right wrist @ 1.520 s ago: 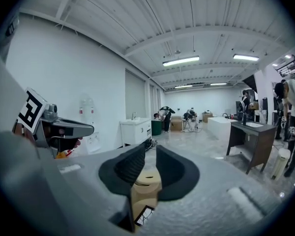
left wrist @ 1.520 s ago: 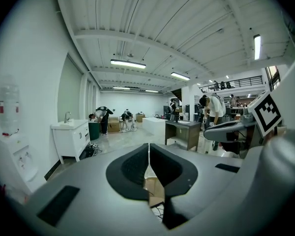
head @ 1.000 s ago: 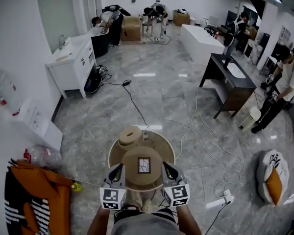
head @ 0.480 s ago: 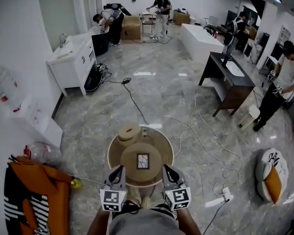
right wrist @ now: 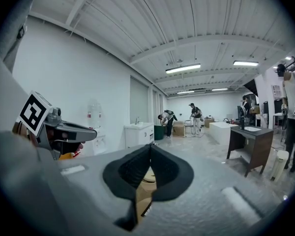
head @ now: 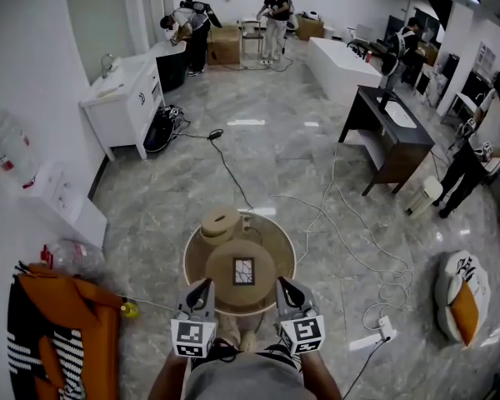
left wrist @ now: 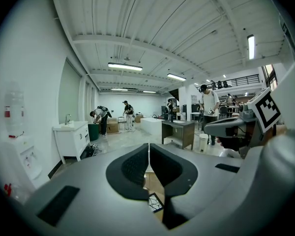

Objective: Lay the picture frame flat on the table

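Observation:
The small dark-framed picture frame [head: 243, 271] lies flat, face up, on a round wooden top [head: 221, 277] that sits over a wider round table [head: 190, 265]. In the left gripper view a corner of the frame [left wrist: 156, 202] shows below the jaws. My left gripper [head: 206, 285] and right gripper [head: 281, 283] hover side by side at the table's near edge, just short of the frame. Both are shut with nothing between the pads, as the left gripper [left wrist: 149, 154] and right gripper [right wrist: 150, 156] views show. Each points out over the table at the room.
A tan round box [head: 219, 224] stands at the table's far left. Cables [head: 350, 252] and a power strip [head: 381, 337] lie on the marble floor to the right. Orange and striped cloth [head: 62, 340] lies at the left, a cushion [head: 463, 298] at the right, and people work farther back.
The head view has drawn back a little, so the table and frame look smaller. People in the background have moved. Both grippers stay shut at the near edge.

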`<state>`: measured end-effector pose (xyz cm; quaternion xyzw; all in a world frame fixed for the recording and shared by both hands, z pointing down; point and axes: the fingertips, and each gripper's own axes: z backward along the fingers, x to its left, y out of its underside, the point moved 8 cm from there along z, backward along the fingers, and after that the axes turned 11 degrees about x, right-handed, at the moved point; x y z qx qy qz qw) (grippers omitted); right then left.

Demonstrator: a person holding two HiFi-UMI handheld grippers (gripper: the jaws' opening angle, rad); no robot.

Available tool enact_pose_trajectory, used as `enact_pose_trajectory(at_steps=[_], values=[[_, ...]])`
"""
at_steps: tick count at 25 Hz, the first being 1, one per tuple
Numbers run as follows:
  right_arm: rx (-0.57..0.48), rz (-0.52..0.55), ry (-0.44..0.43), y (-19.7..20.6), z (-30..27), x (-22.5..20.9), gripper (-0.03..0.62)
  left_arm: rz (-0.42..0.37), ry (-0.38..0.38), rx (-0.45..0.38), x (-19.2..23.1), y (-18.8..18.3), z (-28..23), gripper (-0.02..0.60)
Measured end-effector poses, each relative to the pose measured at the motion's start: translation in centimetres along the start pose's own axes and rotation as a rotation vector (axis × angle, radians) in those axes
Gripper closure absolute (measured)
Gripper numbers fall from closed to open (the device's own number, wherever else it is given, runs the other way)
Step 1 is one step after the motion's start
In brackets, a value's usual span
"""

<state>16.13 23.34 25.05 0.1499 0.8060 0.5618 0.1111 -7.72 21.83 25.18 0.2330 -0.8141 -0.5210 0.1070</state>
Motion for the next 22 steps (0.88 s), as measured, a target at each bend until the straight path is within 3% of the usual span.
enact_pose_trajectory(at_steps=[22], values=[[-0.024,-0.014,0.0,0.15,-0.02,0.1,0.595,-0.01,0.004,0.003,0.05,0.41,-0.04,0.556]])
